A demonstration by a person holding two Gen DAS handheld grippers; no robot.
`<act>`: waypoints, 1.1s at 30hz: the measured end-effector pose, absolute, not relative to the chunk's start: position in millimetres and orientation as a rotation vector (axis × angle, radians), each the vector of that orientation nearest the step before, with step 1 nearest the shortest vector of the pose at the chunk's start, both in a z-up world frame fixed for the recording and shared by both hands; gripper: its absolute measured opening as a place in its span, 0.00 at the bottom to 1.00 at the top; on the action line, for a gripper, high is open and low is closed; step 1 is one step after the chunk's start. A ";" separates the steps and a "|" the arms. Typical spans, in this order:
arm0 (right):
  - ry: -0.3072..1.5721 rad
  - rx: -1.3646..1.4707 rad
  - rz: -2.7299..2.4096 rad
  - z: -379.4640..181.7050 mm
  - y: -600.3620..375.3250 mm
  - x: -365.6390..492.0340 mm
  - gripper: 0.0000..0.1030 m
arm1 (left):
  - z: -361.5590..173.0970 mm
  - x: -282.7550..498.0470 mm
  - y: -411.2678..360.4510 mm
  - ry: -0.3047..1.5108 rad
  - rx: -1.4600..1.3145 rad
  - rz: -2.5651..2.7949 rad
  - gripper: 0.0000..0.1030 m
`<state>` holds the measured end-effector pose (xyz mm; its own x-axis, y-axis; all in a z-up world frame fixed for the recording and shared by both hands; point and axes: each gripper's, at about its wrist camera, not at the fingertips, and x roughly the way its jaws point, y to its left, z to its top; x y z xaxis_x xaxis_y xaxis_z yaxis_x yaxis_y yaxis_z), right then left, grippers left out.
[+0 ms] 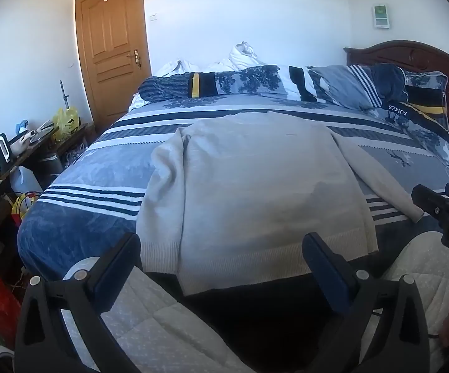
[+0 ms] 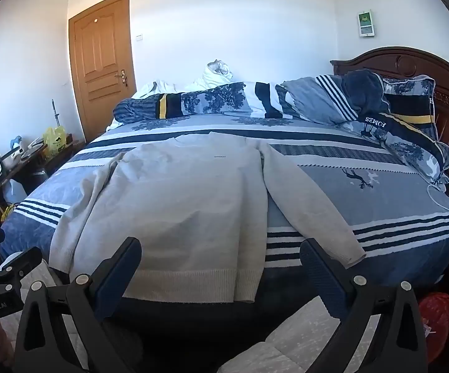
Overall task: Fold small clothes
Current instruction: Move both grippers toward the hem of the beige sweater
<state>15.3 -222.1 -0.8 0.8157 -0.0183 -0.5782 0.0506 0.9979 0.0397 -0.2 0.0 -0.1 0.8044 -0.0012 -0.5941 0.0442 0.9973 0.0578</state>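
A cream knit sweater (image 1: 255, 186) (image 2: 187, 205) lies flat on the bed, hem toward me and collar at the far end. Its left sleeve is folded alongside the body; its right sleeve (image 2: 311, 205) slants out toward the near right. My left gripper (image 1: 221, 248) hovers open just short of the hem, nothing between its fingers. My right gripper (image 2: 221, 251) stands open near the hem's right corner, also empty. The right gripper (image 1: 442, 208) shows at the right edge of the left wrist view, the left gripper (image 2: 3, 267) at the left edge of the right wrist view.
The bed (image 2: 395, 192) has a blue and white striped cover, with pillows (image 1: 364, 87) and bunched bedding along the far side and a dark wooden headboard (image 2: 411, 65) at right. A cluttered side table (image 1: 12, 152) stands left, a brown door (image 1: 112, 37) behind it. My quilted trouser legs (image 1: 149, 320) are below.
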 end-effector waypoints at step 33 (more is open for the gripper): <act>0.833 0.128 -0.047 129.9 -200.4 8.1 1.00 | 153.8 -12.7 -13.1 0.710 0.152 -0.060 1.00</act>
<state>8.1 -200.4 129.9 0.6723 0.0088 -0.7402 0.0919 0.9912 0.0952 -12.7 -13.1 153.8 0.7575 -0.0031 -0.6529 0.1062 0.9873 0.1185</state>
